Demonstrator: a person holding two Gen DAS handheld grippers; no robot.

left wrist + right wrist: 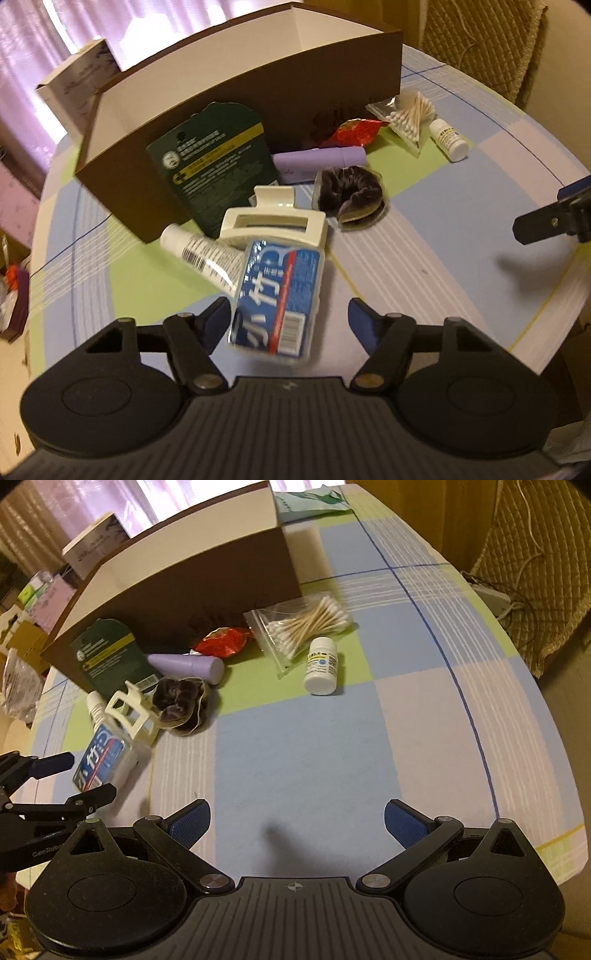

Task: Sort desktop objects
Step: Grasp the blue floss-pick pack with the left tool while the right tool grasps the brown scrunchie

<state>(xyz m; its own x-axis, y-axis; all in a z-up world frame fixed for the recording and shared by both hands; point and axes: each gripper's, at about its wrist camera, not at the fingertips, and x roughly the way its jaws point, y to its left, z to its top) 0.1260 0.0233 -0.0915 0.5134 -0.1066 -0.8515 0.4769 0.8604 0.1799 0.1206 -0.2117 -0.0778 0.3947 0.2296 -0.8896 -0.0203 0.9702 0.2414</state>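
left gripper: jaws spread, straddling the near end of the blue-labelled clear case; one fingertip is at the case's edge, contact unclear, and there is a clear gap to the other pad. right gripper: jaws spread wide, nothing between them, over bare checked tablecloth.

blue case lies at the near end of the clutter, overlapping a white tube and touching a cream hair claw. beyond: dark scrunchie, lilac tube, green card pack leaning on the brown box, which is open-topped. red packet, cotton-swab bag and white bottle sit near the box's corner.

open room: wide bare cloth from the right gripper out to the table's edge; the clutter crowds the box wall.
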